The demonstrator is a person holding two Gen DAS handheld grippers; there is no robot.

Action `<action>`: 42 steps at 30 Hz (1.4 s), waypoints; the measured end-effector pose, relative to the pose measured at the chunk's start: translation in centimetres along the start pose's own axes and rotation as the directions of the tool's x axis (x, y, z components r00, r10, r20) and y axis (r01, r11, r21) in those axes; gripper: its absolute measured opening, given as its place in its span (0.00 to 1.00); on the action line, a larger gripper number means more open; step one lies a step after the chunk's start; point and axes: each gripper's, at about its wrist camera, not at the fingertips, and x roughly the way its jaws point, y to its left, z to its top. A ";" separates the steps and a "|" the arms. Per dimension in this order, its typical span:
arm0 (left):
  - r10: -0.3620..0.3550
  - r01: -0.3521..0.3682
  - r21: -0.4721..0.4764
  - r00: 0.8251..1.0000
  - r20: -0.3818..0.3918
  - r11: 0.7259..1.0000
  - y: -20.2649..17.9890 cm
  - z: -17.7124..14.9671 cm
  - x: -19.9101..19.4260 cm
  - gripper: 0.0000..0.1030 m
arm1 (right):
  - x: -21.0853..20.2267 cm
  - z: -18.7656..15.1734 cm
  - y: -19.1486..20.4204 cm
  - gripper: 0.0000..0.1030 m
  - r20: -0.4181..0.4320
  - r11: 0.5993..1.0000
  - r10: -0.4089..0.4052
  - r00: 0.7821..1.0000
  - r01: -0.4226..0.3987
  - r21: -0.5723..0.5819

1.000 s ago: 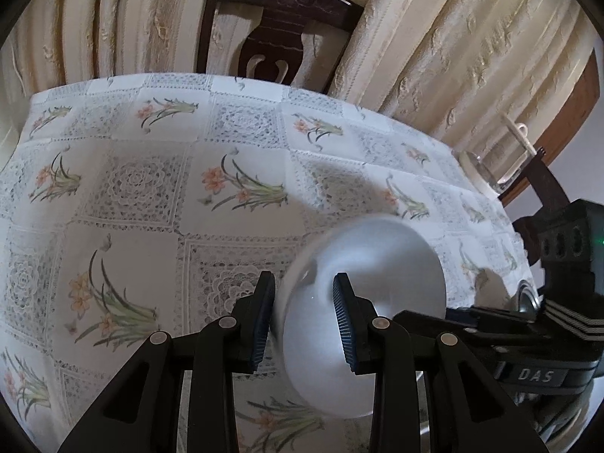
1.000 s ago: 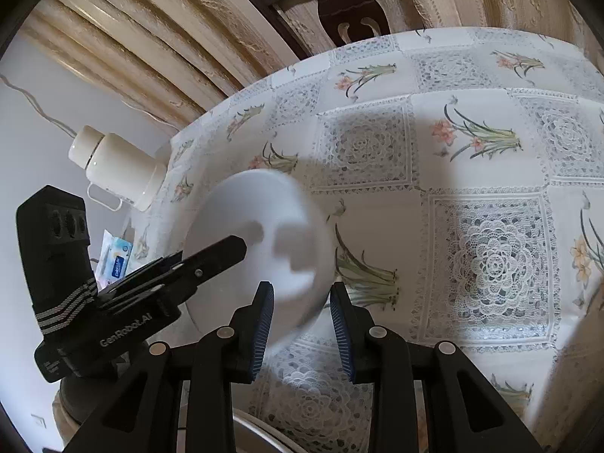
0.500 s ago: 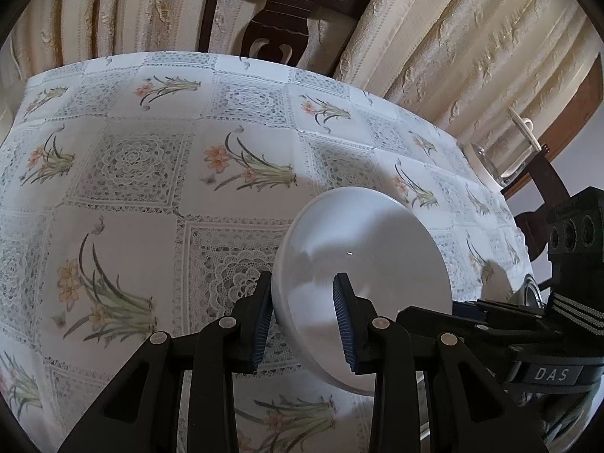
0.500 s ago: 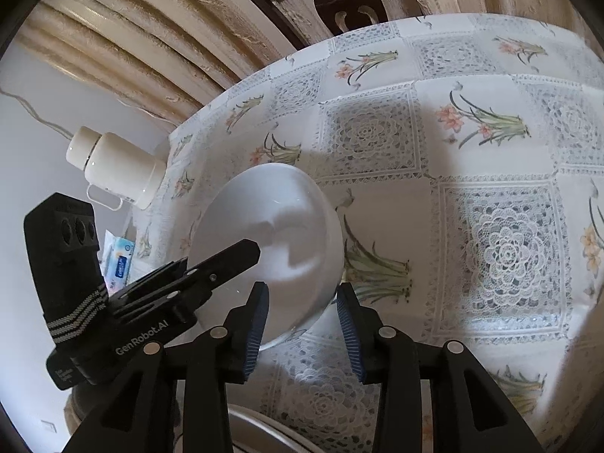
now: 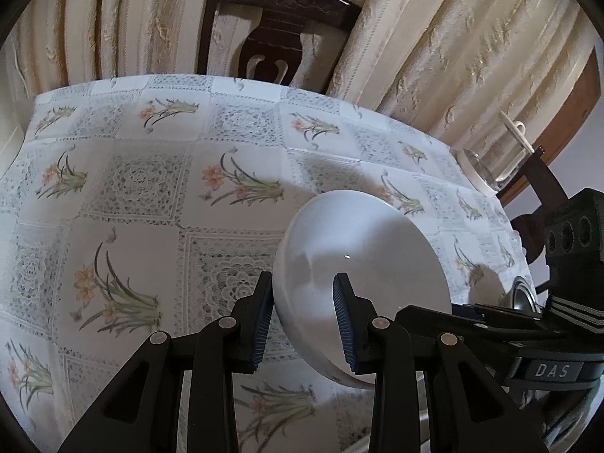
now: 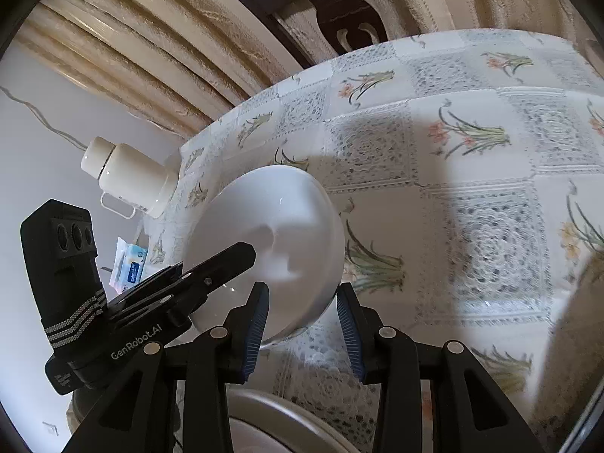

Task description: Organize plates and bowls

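A white bowl (image 5: 370, 249) hangs tilted on its side above the floral lace tablecloth (image 5: 132, 173). My left gripper (image 5: 303, 287) is shut on its rim, one pad outside the wall and one inside. In the right wrist view the same bowl (image 6: 271, 219) sits between the pads of my right gripper (image 6: 302, 290), which stands slightly open around the bowl's lower edge. One of the left gripper's fingers (image 6: 226, 264) reaches in from the left across the bowl's mouth. The right gripper's fingers (image 5: 453, 313) come in from the right behind the bowl.
A cream flask (image 6: 128, 177) and a wipes pack (image 6: 130, 264) stand at the table's left end. A pale plate rim (image 6: 287, 415) lies under my right gripper. A metal bowl (image 5: 523, 294) and glass jug (image 5: 490, 166) sit far right. A dark chair (image 5: 271, 37) stands behind.
The right gripper's fingers have spread a little around the bowl. The bowl has steadied and tipped further onto its side, while the left gripper keeps its hold on the rim.
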 end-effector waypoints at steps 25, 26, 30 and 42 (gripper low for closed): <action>-0.107 0.114 0.198 0.993 -0.046 0.973 -15.6 -3.6 -1.3 0.32 | -14.2 -7.0 -5.9 0.40 0.222 0.994 -0.093 0.971 0.076 0.082; -0.116 0.124 0.211 0.992 -0.054 0.970 -16.7 -3.9 -1.1 0.32 | -15.1 -7.4 -6.6 0.40 0.233 0.992 -0.103 0.967 0.082 0.097; -0.140 0.156 0.249 0.987 -0.082 0.956 -20.3 -4.6 0.0 0.32 | -17.3 -8.8 -9.1 0.40 0.259 0.984 -0.137 0.956 0.101 0.148; -0.156 0.206 0.318 0.972 -0.176 0.925 -27.6 -6.7 4.1 0.32 | -20.1 -11.2 -14.8 0.40 0.280 0.957 -0.196 0.940 0.120 0.266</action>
